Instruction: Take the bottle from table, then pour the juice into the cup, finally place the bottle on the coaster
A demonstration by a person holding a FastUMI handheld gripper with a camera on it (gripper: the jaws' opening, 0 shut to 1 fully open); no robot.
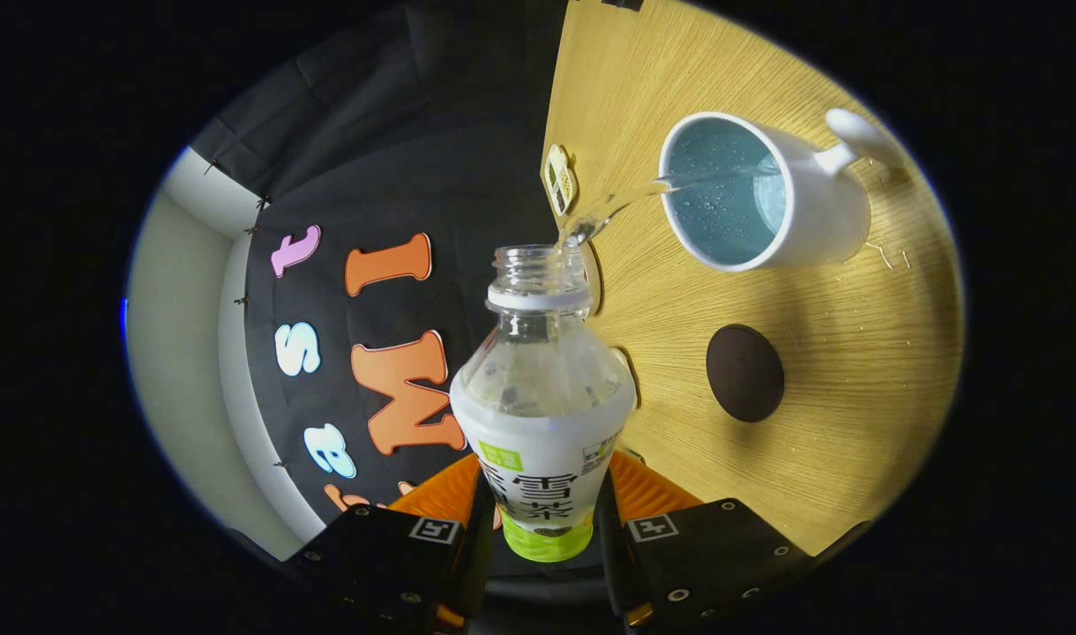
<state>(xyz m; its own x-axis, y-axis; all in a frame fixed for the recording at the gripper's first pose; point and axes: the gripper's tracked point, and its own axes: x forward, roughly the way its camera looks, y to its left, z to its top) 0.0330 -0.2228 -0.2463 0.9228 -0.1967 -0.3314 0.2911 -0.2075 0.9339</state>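
Bottle-pouring is the step in hand right now, so the pickup is done and the coaster part isn't.

Biggest thing first: the table [820, 459] is wood-grain and looks rolled sideways, because the gripper is tipped over for the pour. The bottle [542, 414] sits between the two fingers, cap off, label facing the camera, and the gripper [545, 516] has its jaws pinching the lower body from both sides. A clear stream leaves the mouth and arcs into the cup [763, 194], a white mug with a pale blue inside, already holding some liquid (there are a few drops on the wood near the handle too). The coaster [744, 372] is a small dark disc, bare, lying between cup and fingers.

My guess for next: roll the bottle upright once the pour is enough, keeping the squeeze firm, then carry it over the coaster and set it down flat before letting go.
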